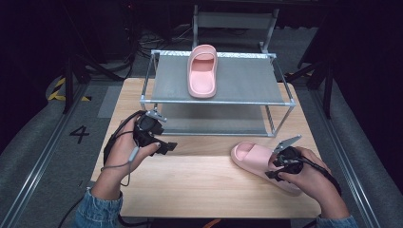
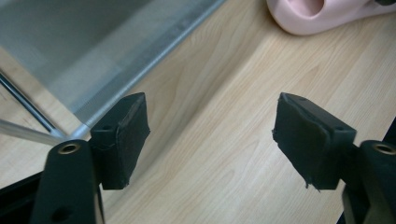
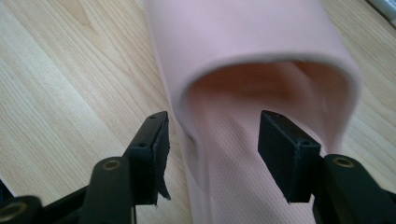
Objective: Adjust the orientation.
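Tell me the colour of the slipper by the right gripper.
Pale pink; the slipper shows best in the right gripper view.

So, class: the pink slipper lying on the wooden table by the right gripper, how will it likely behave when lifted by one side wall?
The pink slipper looks like thick moulded foam, so probably light and springy, bending rather than flopping. Its flat sole on the table suggests it won't roll. The right gripper straddles one side wall; lifted there, it may sag.

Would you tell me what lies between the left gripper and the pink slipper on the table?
Bare wooden table: in the high view nothing lies between the left gripper and the slipper.
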